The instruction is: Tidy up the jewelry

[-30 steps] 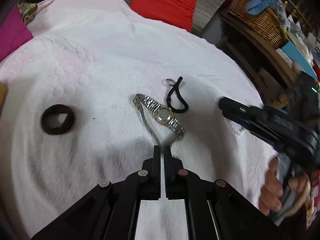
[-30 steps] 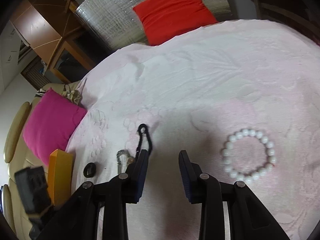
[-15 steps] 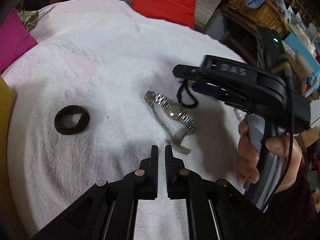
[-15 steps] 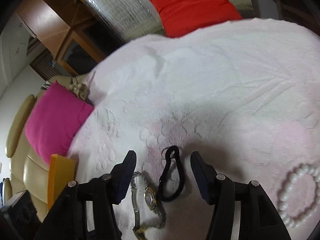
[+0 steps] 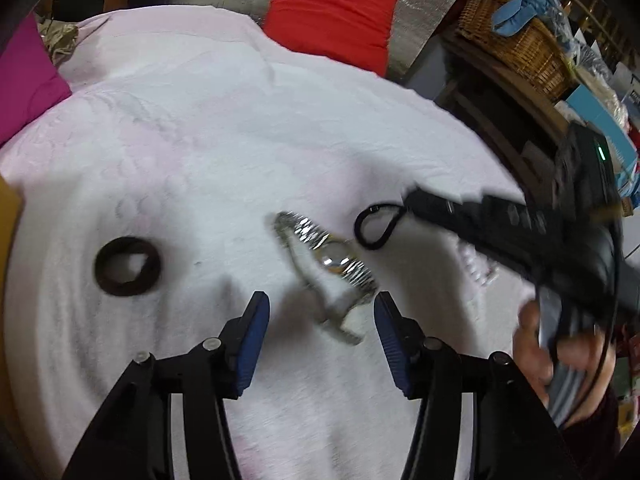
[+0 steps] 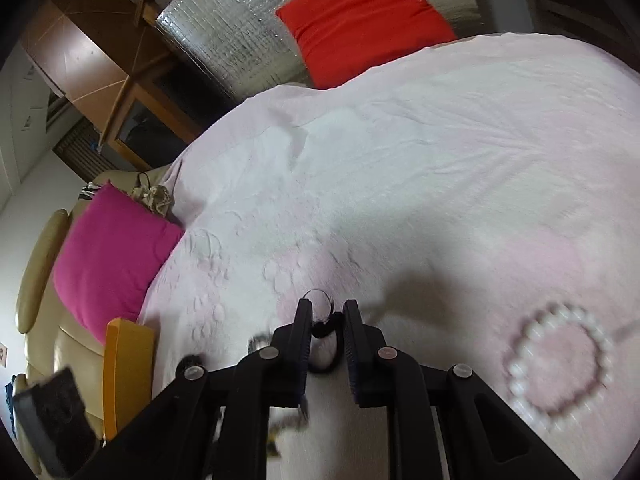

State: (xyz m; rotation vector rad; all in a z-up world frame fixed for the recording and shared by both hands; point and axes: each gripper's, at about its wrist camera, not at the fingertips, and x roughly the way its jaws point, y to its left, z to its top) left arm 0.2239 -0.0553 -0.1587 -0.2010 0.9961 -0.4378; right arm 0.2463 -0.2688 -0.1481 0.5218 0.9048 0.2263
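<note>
Over on the left, the dark ring (image 5: 127,267) sits alone on the pale pink cloth (image 5: 200,140), well apart from everything else, so leave it be for now. Moving in, your left gripper (image 5: 320,320) has its jaws spreading, blue pads wide, and nothing is pinched. The metal watch (image 5: 326,258) lies on the cloth just ahead of them, one loose end of its band trailing down between the pads without touching either. Keep that hand quiet. If you go for the watch afterwards, I'd centre on the band, not the slippery face.

Now the action: just right of the watch, the black cord loop (image 5: 378,226) is where your right gripper (image 6: 327,316) is working. Its jaws are closing, and in the right wrist view the cord (image 6: 326,326) is bunched between the pads. It looks caught, though the blur makes it hard to say how firmly. A thin wire ring (image 6: 318,296) peeks out past the tips. Judging from here, squeeze fully before lifting, then raise slowly and straight, so the free loop doesn't snag the watch lying close beside it. Watch that you haven't nipped the cloth too.

Far right, the white bead bracelet (image 6: 560,364) rests on the cloth, near but clear of your right gripper. The yellow box edge (image 6: 128,364) at the left margin may be where things go; I can't tell.
</note>
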